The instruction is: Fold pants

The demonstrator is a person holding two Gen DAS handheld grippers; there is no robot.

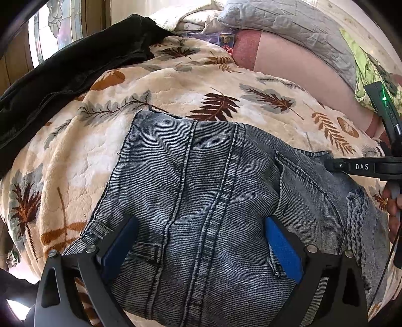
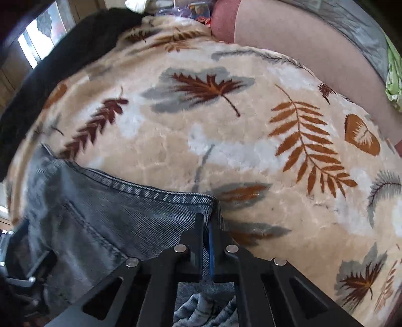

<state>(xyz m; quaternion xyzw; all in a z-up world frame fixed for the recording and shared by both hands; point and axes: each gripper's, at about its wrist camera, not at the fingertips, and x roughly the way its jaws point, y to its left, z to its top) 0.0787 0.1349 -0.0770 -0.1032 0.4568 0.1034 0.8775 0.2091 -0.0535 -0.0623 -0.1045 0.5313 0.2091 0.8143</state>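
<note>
Grey-blue jeans (image 1: 213,201) lie folded on a leaf-patterned blanket (image 1: 176,83). My left gripper (image 1: 201,241) is open, its blue pads wide apart over the jeans near the waistband and belt loops. The right gripper shows at the right edge of the left wrist view (image 1: 364,167), at the jeans' right side. In the right wrist view my right gripper (image 2: 209,226) is shut on the jeans' corner (image 2: 125,213), with denim pinched between its pads. More denim hangs below the fingers (image 2: 206,309).
A black garment (image 1: 75,65) lies at the blanket's far left. A grey quilted pillow (image 1: 289,22), a pink sheet (image 1: 289,60) and a green cloth (image 1: 369,68) lie at the back right. A window (image 1: 57,27) is at the far left.
</note>
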